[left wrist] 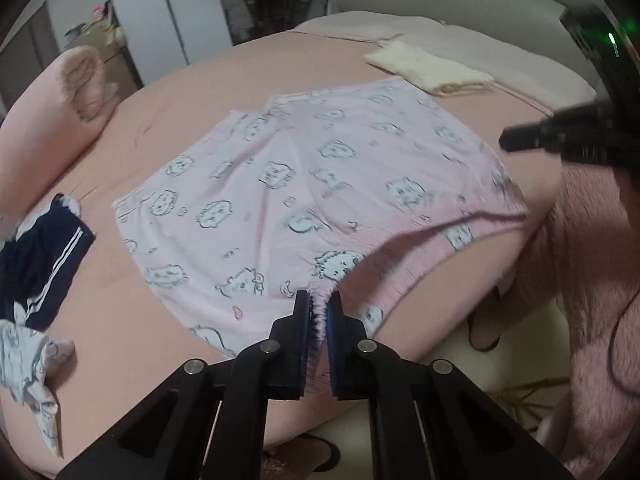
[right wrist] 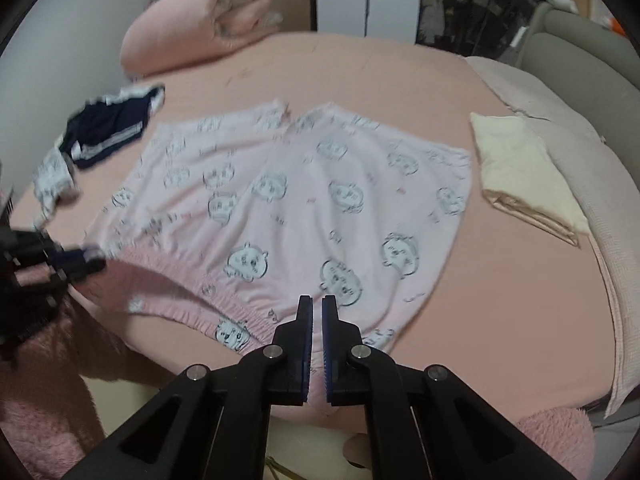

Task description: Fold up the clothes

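the pink cartoon-print pajama shorts (left wrist: 320, 184) lie spread flat across the middle of the pink bed sheet (left wrist: 168, 120), legs pointing away, elastic waistband at the near edge of the bed. the left gripper (left wrist: 319, 300) is pinched tight on the gathered waistband, pink fabric bunched between its blue pads. the right gripper (right wrist: 317, 306) sits at the waistband's other end with its jaws nearly closed, a thin gap between the pads; pink cloth shows low in that gap, but i cannot tell whether it has hold of the fabric. a folded cream cloth (right wrist: 520, 168) lies just beside the shorts near the grey blanket (right wrist: 580, 160). navy striped shorts (left wrist: 44, 256) and a crumpled white printed garment (left wrist: 28, 368) lie apart on the opposite side, below a rolled pink duvet (right wrist: 200, 20).
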Available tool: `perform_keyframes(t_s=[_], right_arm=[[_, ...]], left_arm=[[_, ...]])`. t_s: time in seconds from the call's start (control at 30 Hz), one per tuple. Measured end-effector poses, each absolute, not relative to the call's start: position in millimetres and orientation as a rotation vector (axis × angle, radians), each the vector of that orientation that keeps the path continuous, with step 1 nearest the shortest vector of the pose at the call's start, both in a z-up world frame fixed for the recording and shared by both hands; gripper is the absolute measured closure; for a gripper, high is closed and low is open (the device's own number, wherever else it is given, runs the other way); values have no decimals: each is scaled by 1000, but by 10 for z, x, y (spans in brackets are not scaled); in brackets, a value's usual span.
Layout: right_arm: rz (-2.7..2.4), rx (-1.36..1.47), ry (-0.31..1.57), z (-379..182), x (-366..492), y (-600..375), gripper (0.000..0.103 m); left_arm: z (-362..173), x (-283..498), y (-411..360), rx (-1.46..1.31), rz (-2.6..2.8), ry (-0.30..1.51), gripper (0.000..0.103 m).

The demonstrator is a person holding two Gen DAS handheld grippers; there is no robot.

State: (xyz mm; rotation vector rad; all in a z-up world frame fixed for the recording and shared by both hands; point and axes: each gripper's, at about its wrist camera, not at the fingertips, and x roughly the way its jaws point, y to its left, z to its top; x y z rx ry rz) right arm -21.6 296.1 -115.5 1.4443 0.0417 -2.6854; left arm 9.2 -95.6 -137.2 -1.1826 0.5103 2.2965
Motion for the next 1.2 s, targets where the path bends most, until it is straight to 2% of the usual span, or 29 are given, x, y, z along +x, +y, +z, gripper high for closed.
perform_keyframes(t_s=[0.13, 0.3, 0.5, 0.53, 0.6, 0.67, 0.77, 0.8, 0.9, 1.2], right_arm=[[-2550, 1551, 3, -1371, -160, 2950, 101], [-2494, 1506, 164, -1470, -167, 2600, 99], [-2409, 1627, 187, -1673, -318, 2488, 98], [-2414, 1606, 205, -1659, -296, 2464, 96], [-2422, 1632, 263, -1718, -294, 2432, 80], [-2433, 1634, 234, -1751, -306, 2457, 79], [-2539, 1625, 194, -1737, -336, 2566, 81], [-2552, 1622, 161, -1729, -338, 2619, 91], [-2594, 1583, 177, -1676, -303, 2610, 100], [-2611, 1519, 123, -1447, -168, 2704, 103]], left_arm=[[-1508, 49, -941, -1230, 2280, 531, 97], [-1321, -6, -1046, -1186, 2329, 444, 97], [-1194, -84, -1063, -1167, 2366, 357, 97], [-1187, -96, -1052, -1164, 2368, 343, 97], [-1186, -122, -1035, -1162, 2371, 311, 97], [-1202, -130, -992, -1159, 2368, 322, 97], [-1215, -112, -972, -1162, 2350, 315, 97], [-1213, -95, -974, -1159, 2342, 316, 97], [-1268, -65, -950, -1180, 2296, 360, 97], [-1552, -42, -875, -1291, 2136, 516, 97]])
